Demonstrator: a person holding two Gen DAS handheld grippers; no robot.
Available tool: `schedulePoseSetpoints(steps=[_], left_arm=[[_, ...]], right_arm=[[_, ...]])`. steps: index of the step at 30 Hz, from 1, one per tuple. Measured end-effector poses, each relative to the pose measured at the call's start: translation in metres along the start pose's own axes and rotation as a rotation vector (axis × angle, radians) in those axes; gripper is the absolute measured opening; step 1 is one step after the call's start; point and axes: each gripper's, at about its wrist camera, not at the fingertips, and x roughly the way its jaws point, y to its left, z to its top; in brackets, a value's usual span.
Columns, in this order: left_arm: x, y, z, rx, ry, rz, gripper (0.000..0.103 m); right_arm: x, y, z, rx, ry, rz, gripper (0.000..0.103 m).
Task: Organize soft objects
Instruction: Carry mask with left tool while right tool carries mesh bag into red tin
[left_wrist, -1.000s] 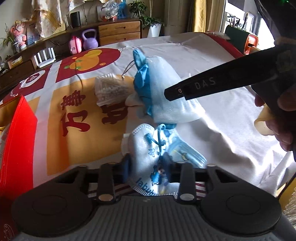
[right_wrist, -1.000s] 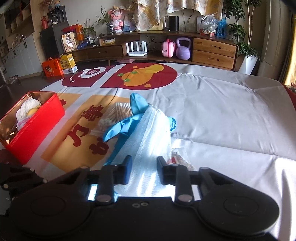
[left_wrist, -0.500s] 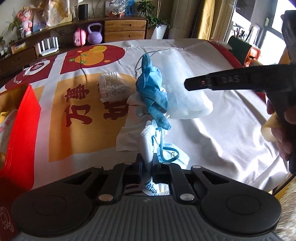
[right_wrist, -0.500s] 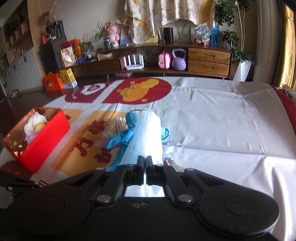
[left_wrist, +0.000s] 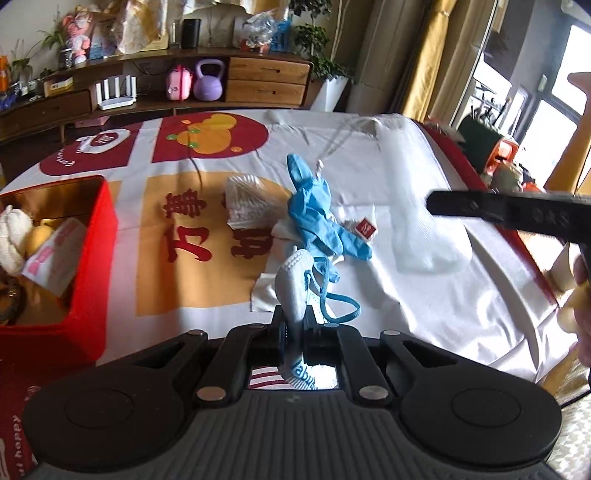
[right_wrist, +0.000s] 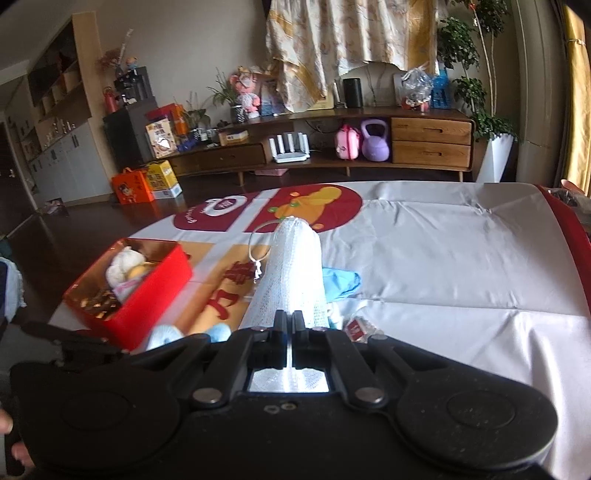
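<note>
My left gripper (left_wrist: 293, 326) is shut on a white face mask (left_wrist: 293, 286) with blue ear loops and holds it above the table. My right gripper (right_wrist: 290, 325) is shut on a white mesh drawstring bag (right_wrist: 291, 280), lifted off the table; the bag also shows in the left wrist view (left_wrist: 417, 218). A blue glove (left_wrist: 317, 218) lies crumpled at the table's middle, over a white cloth (left_wrist: 264, 293). A bag of cotton swabs (left_wrist: 245, 201) lies beside the glove. A red box (left_wrist: 92, 258) at the left holds soft items.
A small red-and-white packet (left_wrist: 364, 229) lies right of the glove. The table wears a white, orange and red cloth (right_wrist: 443, 258). A sideboard (right_wrist: 369, 147) with a kettlebell and clutter stands behind. The right gripper's body (left_wrist: 498, 210) reaches in from the right.
Both grippers closed, left on the mask and right on the mesh bag. Both then rose, lifting mask and bag off the table. The glove stayed down.
</note>
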Motion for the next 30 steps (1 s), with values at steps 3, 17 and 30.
schedulePoseSetpoints(steps=[3, 17, 30], left_arm=[[-0.013, 0.006, 0.003, -0.025, -0.009, 0.014, 0.008], [-0.067, 0.035, 0.02, -0.062, -0.095, 0.096, 0.008], [-0.108, 0.084, 0.028, -0.106, -0.14, 0.161, 0.008]], right_arm=[[-0.008, 0.007, 0.001, -0.005, 0.0, 0.015, 0.001], [-0.025, 0.061, 0.011, -0.074, 0.009, 0.091, 0.001], [-0.005, 0.128, 0.023, -0.155, 0.015, 0.175, 0.002]])
